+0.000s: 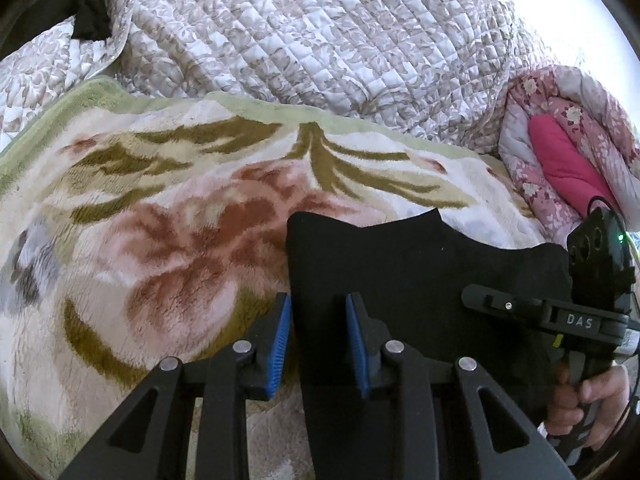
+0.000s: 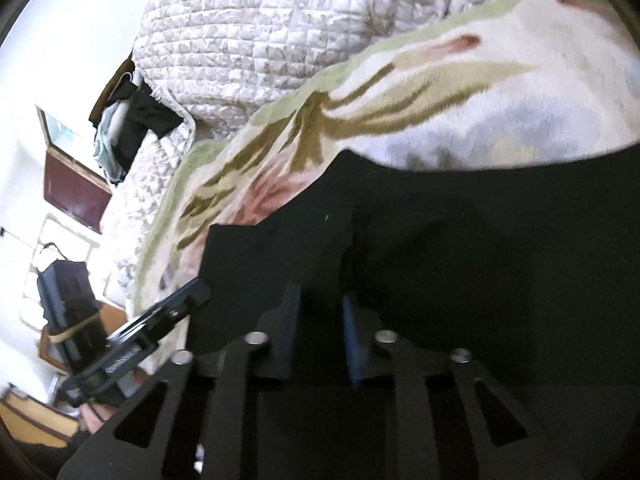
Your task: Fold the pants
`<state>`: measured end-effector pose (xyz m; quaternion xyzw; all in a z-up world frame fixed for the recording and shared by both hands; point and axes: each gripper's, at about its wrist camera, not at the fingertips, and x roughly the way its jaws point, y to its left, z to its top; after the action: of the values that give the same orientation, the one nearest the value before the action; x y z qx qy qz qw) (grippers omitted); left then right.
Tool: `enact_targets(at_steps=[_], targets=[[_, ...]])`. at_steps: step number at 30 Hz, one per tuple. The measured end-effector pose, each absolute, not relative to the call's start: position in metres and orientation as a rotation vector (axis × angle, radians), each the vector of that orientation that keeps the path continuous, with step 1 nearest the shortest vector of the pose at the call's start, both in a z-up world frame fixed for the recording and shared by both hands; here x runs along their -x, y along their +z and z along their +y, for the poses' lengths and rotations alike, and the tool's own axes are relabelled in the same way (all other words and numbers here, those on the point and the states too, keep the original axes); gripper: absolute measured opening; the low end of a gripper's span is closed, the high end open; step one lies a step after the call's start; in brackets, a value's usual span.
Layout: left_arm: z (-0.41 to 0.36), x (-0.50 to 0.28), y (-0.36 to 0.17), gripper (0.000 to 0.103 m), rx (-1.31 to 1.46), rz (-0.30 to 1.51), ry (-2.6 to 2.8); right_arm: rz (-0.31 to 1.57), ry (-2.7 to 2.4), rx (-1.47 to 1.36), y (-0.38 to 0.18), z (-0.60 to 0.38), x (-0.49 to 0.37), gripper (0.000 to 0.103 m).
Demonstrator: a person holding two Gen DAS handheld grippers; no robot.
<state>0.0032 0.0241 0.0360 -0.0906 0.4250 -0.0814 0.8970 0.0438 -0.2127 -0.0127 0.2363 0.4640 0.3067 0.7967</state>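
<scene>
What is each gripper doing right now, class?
Left gripper: jaws apart, straddling the edge of the black fabric pants, not clamped.
Right gripper: jaws apart over them.

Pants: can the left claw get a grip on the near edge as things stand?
Probably yes. The left claw is open, and the black pants already lie between its blue pads, with nothing in between. The right claw sits off to the side over the same fabric, clear of the way.

Bed is carrying a floral fleece blanket (image 1: 160,208); black pants (image 1: 420,264) are lying directly on it. Quilted coverlet (image 1: 320,40) is bunching behind, pink floral quilt (image 1: 560,152) sitting at right.
</scene>
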Motion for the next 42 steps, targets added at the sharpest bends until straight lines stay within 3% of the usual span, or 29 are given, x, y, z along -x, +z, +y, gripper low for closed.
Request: enact_targets(at_steps=[2, 8, 12, 27, 31, 42], targets=[[0.025, -0.002, 0.036, 0.031, 0.186, 0.879, -0.168, 0.998, 0.670, -0.507, -0.011, -0.212, -0.036, 0.002], [0.026, 0.002, 0.041, 0.031, 0.189, 0.858, -0.176, 0.904, 0.651, -0.506, 0.011, -0.222, -0.013, 0.002], [0.024, 0.001, 0.037, 0.031, 0.185, 0.874, -0.190, 0.992, 0.551, -0.497, -0.014, -0.228, -0.021, 0.002], [0.013, -0.025, 0.043, 0.031, 0.263, 0.822, -0.286, 0.958, 0.497, -0.484, -0.005, -0.234, -0.014, 0.002], [0.005, -0.045, 0.026, 0.039, 0.278, 0.894, -0.318, 0.963, 0.482, -0.475, -0.005, -0.235, -0.012, 0.002], [-0.008, -0.004, 0.029, 0.042, 0.147, 0.884, -0.325, 0.902, 0.470, -0.371, 0.014, -0.241, 0.007, 0.003]])
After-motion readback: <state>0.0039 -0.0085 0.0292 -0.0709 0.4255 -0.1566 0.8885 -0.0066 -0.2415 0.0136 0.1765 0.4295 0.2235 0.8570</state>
